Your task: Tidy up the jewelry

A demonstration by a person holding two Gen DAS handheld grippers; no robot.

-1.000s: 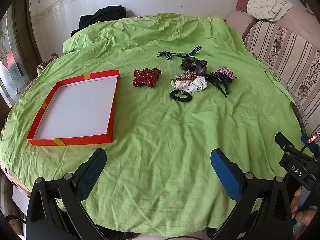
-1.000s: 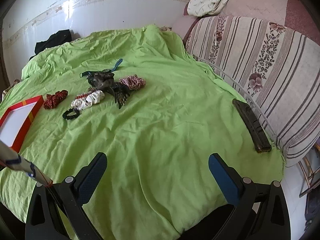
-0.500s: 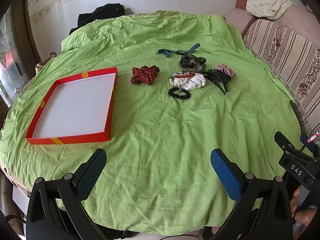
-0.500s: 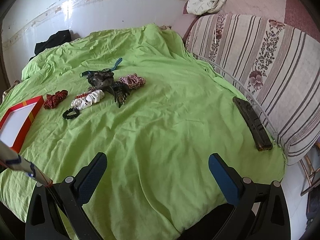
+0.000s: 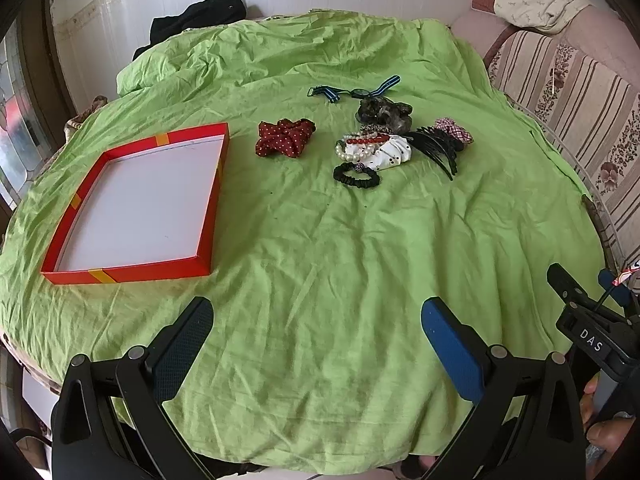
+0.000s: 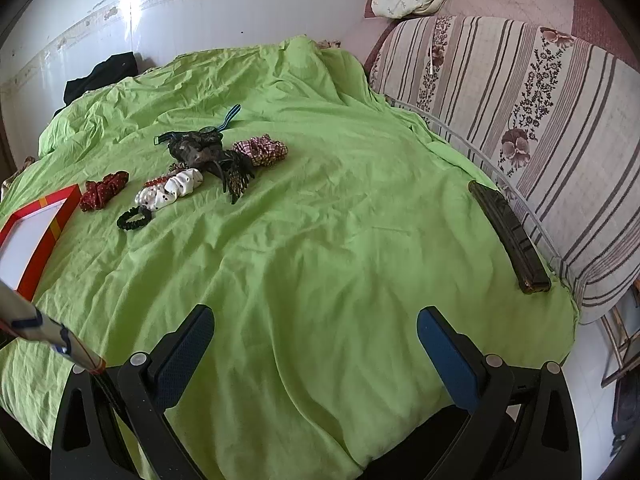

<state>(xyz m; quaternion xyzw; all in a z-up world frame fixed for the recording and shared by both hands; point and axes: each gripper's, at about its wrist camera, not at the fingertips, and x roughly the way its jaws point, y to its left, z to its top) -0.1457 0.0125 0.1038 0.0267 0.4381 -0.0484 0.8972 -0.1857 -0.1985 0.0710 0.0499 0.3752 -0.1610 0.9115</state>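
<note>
A red tray (image 5: 208, 220) with a white floor lies on the green cloth at the left, its corner also in the right wrist view as the red tray (image 6: 60, 220). Beyond it lie a red dotted scrunchie (image 5: 285, 142), a black hair tie (image 5: 357, 176), a bead bracelet on a white scrunchie (image 5: 376, 151), black claw clips (image 5: 436, 147), a dark scrunchie (image 5: 386, 111), a checked scrunchie (image 5: 454, 128) and a striped strap (image 5: 354, 90). My left gripper (image 5: 316, 322) is open over the near cloth, nothing in it. My right gripper (image 6: 314, 326) is open too, far from the pile (image 6: 192, 176).
A striped sofa (image 6: 540, 120) borders the table on the right, and a dark flat bar (image 6: 508, 236) lies by that edge. Black clothing (image 5: 196, 20) sits at the far wall. The other gripper's body (image 5: 588, 332) shows at the lower right of the left wrist view.
The left view has risen or tilted slightly, so the tray and the pile sit a little higher in frame. The right view barely shifted. Both grippers stay open.
</note>
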